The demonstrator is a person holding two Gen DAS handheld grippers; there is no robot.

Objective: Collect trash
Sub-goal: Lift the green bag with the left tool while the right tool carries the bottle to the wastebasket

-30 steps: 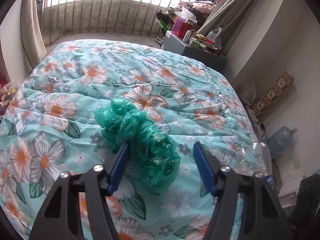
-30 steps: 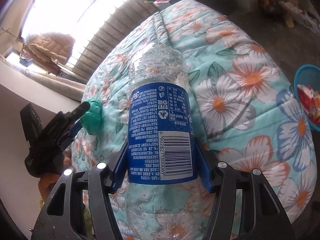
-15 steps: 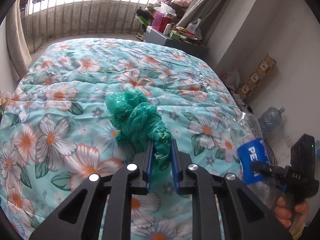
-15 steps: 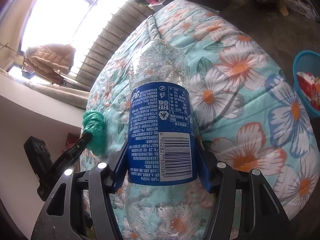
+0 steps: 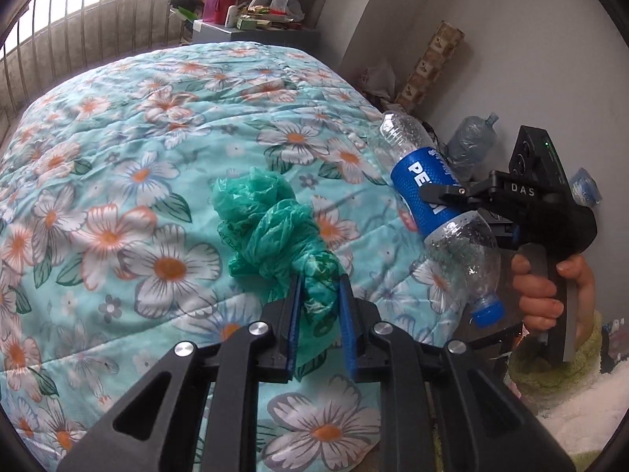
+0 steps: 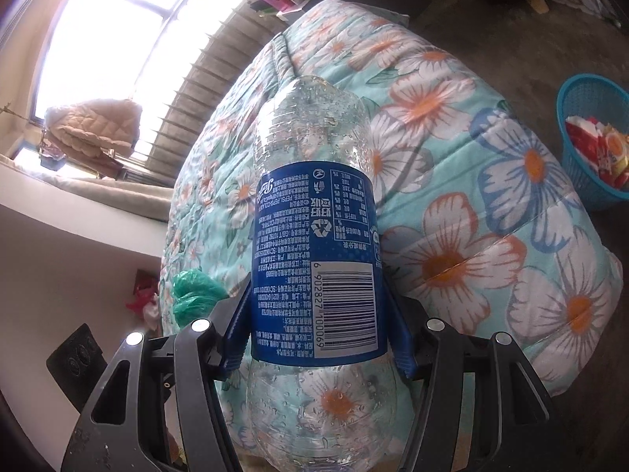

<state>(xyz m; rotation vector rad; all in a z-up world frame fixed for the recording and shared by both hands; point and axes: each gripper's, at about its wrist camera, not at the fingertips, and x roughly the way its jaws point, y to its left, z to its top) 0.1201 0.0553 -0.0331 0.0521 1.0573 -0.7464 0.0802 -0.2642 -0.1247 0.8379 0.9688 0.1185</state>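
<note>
Between the left tongs (image 5: 319,306), newly pressed together, hung the green bag (image 5: 271,228); right tongs (image 6: 319,330) pinched the bottle (image 6: 314,244), basket (image 6: 582,133) next.

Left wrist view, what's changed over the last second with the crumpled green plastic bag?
The left gripper closed from open around the crumpled green plastic bag to clamped on its near end; the bag appears bunched up off the floral quilt. The right gripper came into the left view, tilted. Unchanged: it stays shut on the clear blue-labelled plastic bottle.
</note>
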